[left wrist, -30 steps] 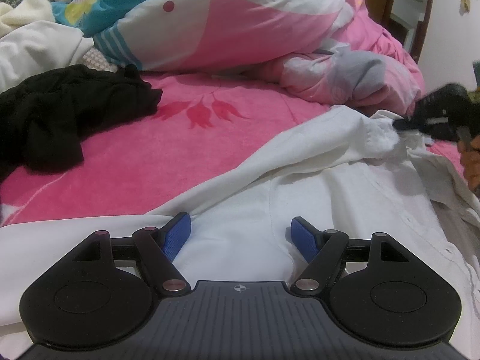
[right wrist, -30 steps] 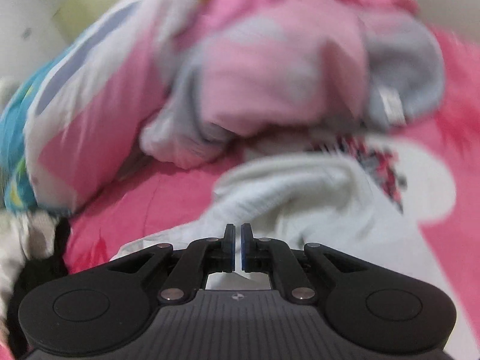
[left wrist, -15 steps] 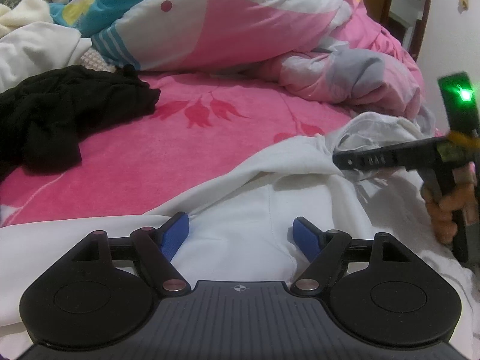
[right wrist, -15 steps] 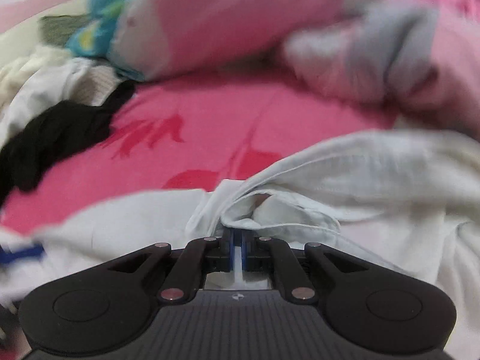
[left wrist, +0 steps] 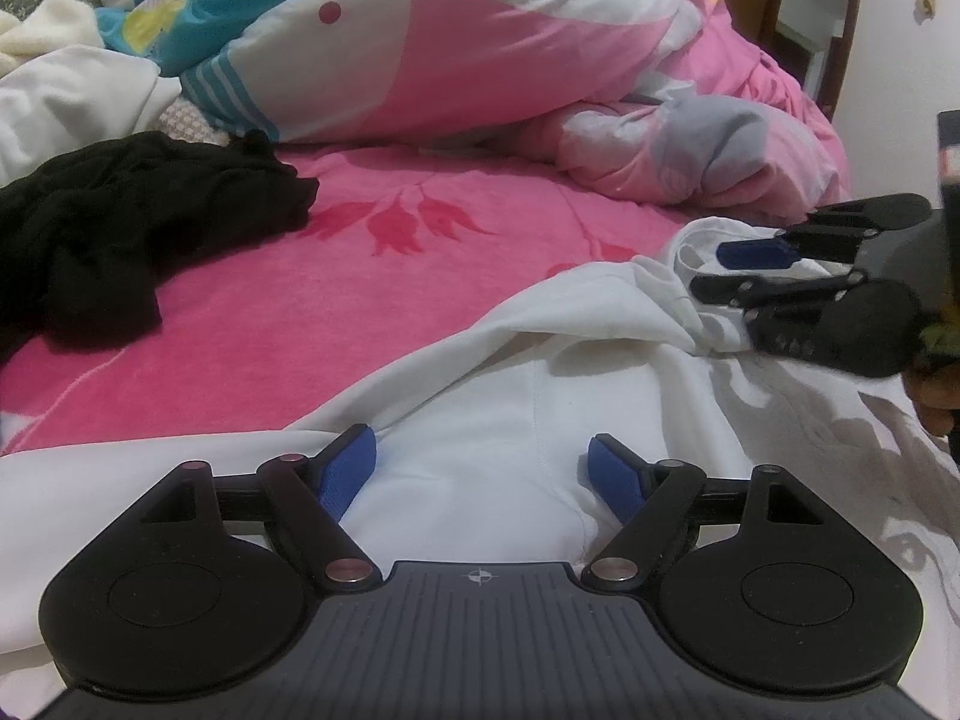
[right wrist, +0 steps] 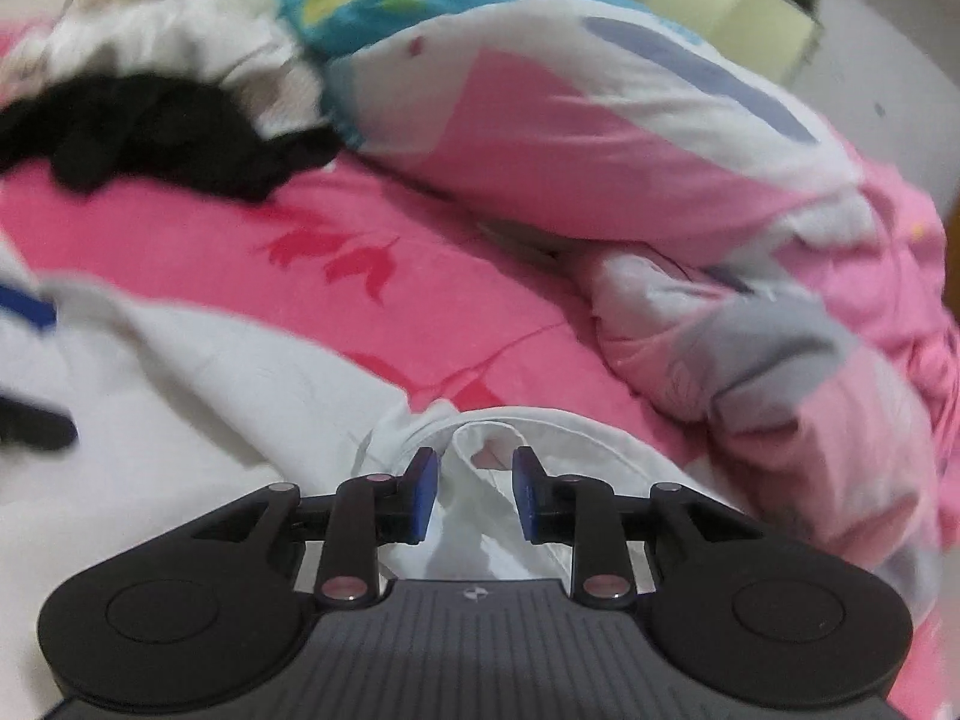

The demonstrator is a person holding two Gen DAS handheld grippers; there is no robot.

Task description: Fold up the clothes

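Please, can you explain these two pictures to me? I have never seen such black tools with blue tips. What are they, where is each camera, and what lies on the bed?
No robot is here. A person holds a hand tool in each hand: a two-finger gripper with blue pads, with a camera on it looking forward along the fingers. One picture comes from the left gripper, the other from the right gripper.

On the pink bed sheet lies a white shirt, to be folded. Farther back are a black garment and a bunched pink and white quilt.

The left gripper stands open over the shirt and holds nothing. The right gripper's jaws have just been opening: the shirt's collar lies between its pads, and they no longer press on it. The left view shows the right gripper too, from the side.
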